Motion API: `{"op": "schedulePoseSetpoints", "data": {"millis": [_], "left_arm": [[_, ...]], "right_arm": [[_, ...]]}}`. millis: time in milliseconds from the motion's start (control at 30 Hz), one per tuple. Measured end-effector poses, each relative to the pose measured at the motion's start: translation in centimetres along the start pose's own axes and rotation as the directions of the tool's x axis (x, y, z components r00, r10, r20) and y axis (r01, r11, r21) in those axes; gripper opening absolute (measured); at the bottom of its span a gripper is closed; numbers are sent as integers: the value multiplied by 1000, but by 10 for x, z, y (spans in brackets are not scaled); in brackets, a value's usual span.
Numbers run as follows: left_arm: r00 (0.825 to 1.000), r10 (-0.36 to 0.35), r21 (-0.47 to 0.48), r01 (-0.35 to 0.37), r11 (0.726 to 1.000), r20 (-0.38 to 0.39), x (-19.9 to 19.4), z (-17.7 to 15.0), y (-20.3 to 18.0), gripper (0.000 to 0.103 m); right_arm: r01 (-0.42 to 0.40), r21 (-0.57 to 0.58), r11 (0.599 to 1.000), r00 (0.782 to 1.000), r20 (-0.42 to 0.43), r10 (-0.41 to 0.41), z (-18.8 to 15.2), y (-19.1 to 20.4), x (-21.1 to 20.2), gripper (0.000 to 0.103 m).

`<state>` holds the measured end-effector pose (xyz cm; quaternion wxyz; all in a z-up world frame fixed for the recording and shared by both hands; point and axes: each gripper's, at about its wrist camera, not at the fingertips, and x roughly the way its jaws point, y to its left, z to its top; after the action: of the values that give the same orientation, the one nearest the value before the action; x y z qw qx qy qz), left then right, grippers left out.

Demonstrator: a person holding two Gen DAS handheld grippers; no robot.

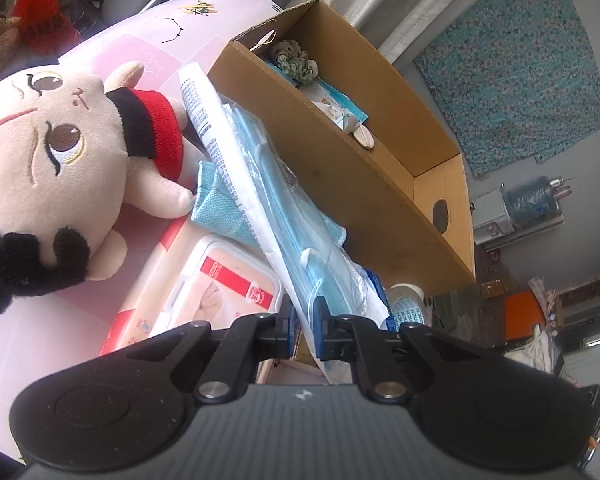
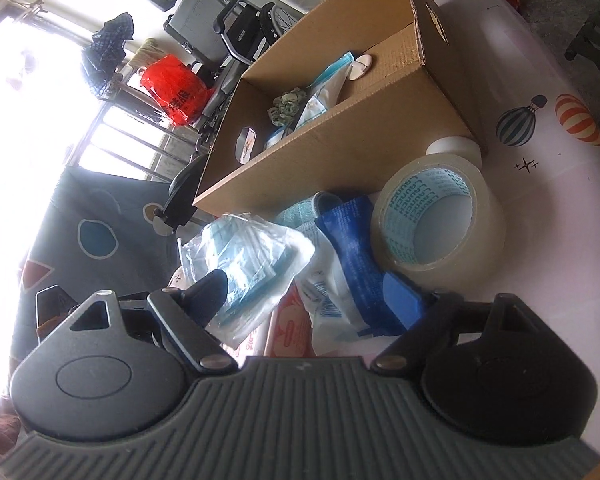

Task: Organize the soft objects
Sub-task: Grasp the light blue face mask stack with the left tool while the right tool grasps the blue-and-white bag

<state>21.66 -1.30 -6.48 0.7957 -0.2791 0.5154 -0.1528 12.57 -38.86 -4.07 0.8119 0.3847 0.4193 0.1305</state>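
Observation:
My left gripper (image 1: 303, 322) is shut on a clear bag of blue face masks (image 1: 276, 196), held tilted next to the near wall of the cardboard box (image 1: 364, 184). A plush doll (image 1: 60, 152) with a red collar lies to the left on the pink tablecloth. A light blue cloth (image 1: 220, 212) lies under the bag. My right gripper (image 2: 316, 296) is open and wide, low over the pile; the mask bag (image 2: 252, 264) sits by its left finger and a blue and white packet (image 2: 352, 256) lies between the fingers. The box (image 2: 340, 152) holds a green scrunchie (image 2: 286, 106) and packets.
A wet wipes pack (image 1: 204, 292) lies under the left gripper. A roll of clear tape (image 2: 440, 220) and a white cup (image 2: 456, 148) stand right of the pile. The pink tablecloth (image 2: 540, 208) runs on to the right. A dark sofa (image 2: 92, 240) lies beyond the table's left edge.

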Motion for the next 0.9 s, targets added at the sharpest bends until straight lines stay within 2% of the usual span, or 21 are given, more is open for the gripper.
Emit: {"op": "schedulePoseSetpoints", "data": {"millis": [133, 233, 367, 433, 567, 600, 667, 800, 900], "left_arm": [[999, 35, 75, -32, 997, -40, -26, -10, 9, 6], [996, 60, 112, -53, 992, -68, -40, -17, 19, 6], [992, 109, 165, -99, 981, -57, -47, -22, 27, 8], [993, 104, 180, -93, 979, -52, -46, -21, 30, 14], [994, 94, 205, -82, 975, -49, -41, -19, 29, 41], [994, 99, 213, -88, 973, -44, -40, -19, 28, 44], [994, 106, 217, -95, 971, -39, -38, -17, 27, 45], [994, 99, 206, -89, 975, -37, -33, -15, 29, 46], [994, 104, 196, -97, 976, -28, -30, -16, 32, 46]], "right_arm": [[93, -55, 994, 995, -25, -94, -2, 4, 12, 86], [140, -35, 989, 988, -64, -142, -5, -1, 25, 86], [169, 29, 985, 983, -81, -166, -7, -10, 37, 86], [167, 47, 985, 984, -69, -163, -7, -14, 44, 86], [123, 132, 984, 990, -83, -113, -4, -30, 61, 88], [114, 155, 981, 991, -89, -101, -4, -32, 65, 87], [109, 171, 979, 991, -96, -94, -5, -35, 69, 87], [51, 192, 980, 994, -104, -31, -7, -33, 69, 86], [-9, 164, 986, 996, -89, 24, -6, -22, 63, 84]]}}
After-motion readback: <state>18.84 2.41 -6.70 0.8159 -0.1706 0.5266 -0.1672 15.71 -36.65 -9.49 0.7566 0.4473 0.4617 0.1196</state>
